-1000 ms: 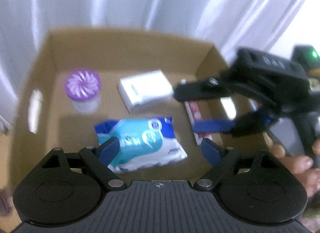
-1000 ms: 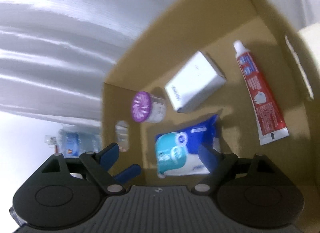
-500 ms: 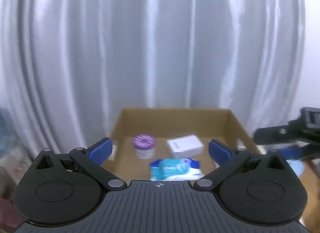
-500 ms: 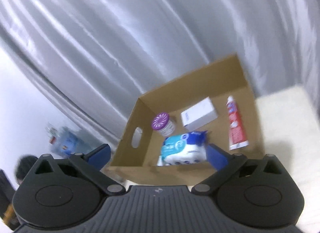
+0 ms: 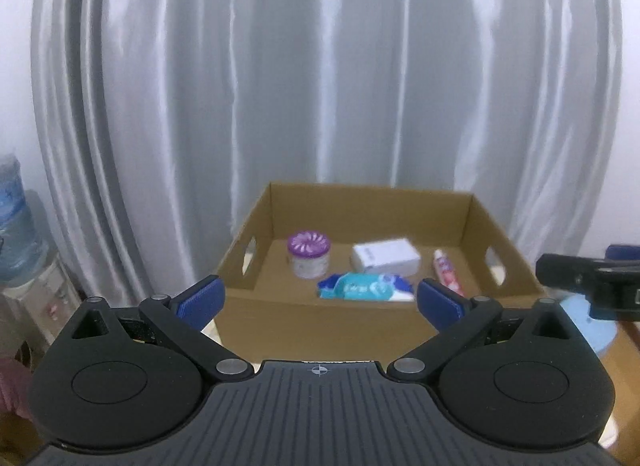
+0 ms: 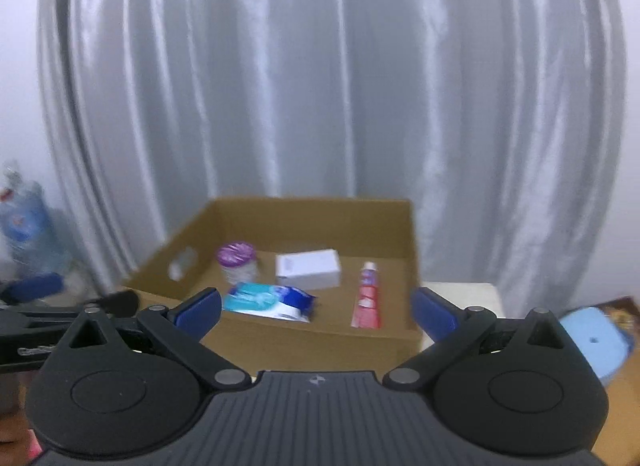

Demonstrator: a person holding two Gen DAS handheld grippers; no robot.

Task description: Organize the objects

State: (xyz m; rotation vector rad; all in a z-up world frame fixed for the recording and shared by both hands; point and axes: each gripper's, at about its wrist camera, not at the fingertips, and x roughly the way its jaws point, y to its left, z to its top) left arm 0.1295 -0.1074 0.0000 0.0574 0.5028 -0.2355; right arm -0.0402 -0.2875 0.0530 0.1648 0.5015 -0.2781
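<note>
An open cardboard box (image 5: 320, 316) (image 6: 320, 340) stands before the curtain. Inside it are a purple-lidded jar (image 5: 309, 254) (image 6: 237, 262), a white carton (image 5: 386, 257) (image 6: 308, 268), a blue wipes pack (image 5: 366, 286) (image 6: 268, 300) and a red toothpaste tube (image 5: 448, 276) (image 6: 368, 298). My left gripper (image 5: 318, 300) hangs open in front of the box, nothing between its blue pads. My right gripper (image 6: 316, 308) is open too and holds nothing, well back from the box. Each gripper shows at the edge of the other's view.
A grey pleated curtain (image 5: 320, 85) hangs behind the box. A water cooler bottle (image 5: 14, 225) (image 6: 24, 225) stands at the far left. A light blue round object (image 6: 596, 340) (image 5: 592, 330) lies at the right on a wooden surface.
Both grippers have pulled back and up out of the box, so the whole box and the curtain show. Their jaws have spread wider. The right view has rolled level.
</note>
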